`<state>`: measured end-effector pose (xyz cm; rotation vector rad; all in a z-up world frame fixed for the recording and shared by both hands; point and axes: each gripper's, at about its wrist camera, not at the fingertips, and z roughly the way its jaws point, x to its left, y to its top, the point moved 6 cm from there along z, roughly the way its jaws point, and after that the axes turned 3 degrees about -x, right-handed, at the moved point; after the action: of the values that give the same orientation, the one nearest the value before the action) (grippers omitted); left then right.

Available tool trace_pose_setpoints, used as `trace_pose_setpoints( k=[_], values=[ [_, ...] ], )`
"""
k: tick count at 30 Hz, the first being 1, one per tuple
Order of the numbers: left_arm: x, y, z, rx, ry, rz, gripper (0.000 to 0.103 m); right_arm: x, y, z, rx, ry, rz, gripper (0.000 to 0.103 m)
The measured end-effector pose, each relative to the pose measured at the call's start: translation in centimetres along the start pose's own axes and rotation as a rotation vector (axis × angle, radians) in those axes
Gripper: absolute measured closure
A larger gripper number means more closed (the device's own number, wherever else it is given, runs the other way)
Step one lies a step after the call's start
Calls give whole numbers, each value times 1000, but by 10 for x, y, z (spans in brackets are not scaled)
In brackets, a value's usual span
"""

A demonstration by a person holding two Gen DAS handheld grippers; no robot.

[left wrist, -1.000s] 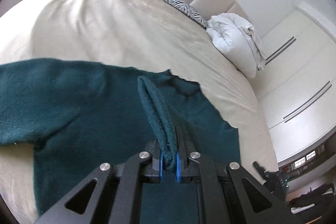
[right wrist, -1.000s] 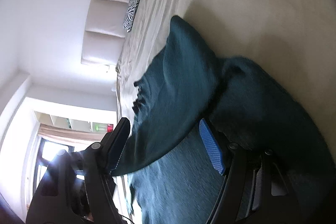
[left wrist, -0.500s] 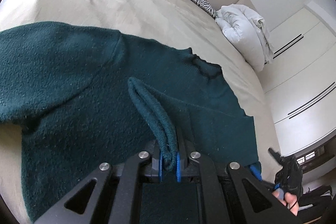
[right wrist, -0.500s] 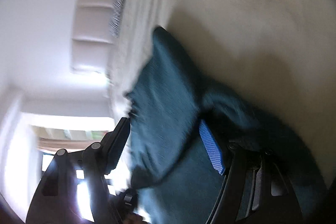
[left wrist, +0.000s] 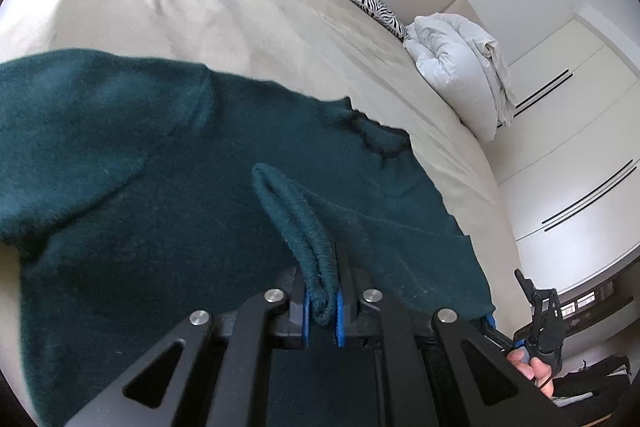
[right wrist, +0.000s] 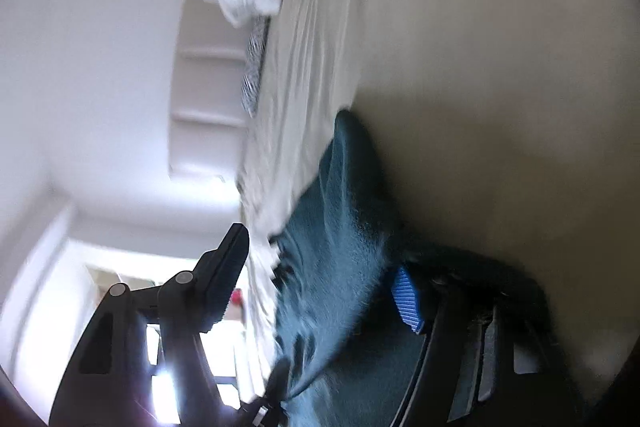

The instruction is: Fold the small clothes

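A ribbed hem fold of the dark green knitted sweater [left wrist: 168, 163] is pinched by the left claw [left wrist: 321, 311] above the beige bed [left wrist: 192, 7]. The right claw [right wrist: 320, 287] is spread, with sweater fabric between its fingers.

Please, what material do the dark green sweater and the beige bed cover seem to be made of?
The dark green sweater looks like a soft knitted wool or fleece: fuzzy matte surface, ribbed edge in the left gripper jaws. The beige bed cover looks like smooth matte woven fabric, perhaps cotton, with gentle creases.
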<state>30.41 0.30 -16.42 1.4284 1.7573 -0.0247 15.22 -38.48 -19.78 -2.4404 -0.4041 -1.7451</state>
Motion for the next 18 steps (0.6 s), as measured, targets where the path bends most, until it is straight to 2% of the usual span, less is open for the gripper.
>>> trace_pose_setpoints(
  k=[2, 3, 6, 11, 13, 16, 18],
  values=[
    [0, -4, 6, 10, 13, 9, 93, -8, 1, -1, -13, 17, 26, 54],
    [1, -6, 9, 15, 22, 12, 93, -9, -2, 1, -7, 1, -4, 57],
    [10, -10, 13, 22, 40, 6, 93, -4, -8, 7, 30, -37, -93, 57],
    [17, -15, 13, 26, 26, 20, 90, -3, -13, -5, 87, -75, -12, 55],
    [18, -14, 14, 24, 19, 14, 90, 4, -16, -18, 98, -100, -19, 52],
    [18, -14, 15, 13, 13, 30, 90, 38, -7, -25, 93, -81, -141, 52],
    [18, -18, 15, -12, 13, 76, 90, 57, 0, -12, 118, -74, -215, 52]
  ],
)
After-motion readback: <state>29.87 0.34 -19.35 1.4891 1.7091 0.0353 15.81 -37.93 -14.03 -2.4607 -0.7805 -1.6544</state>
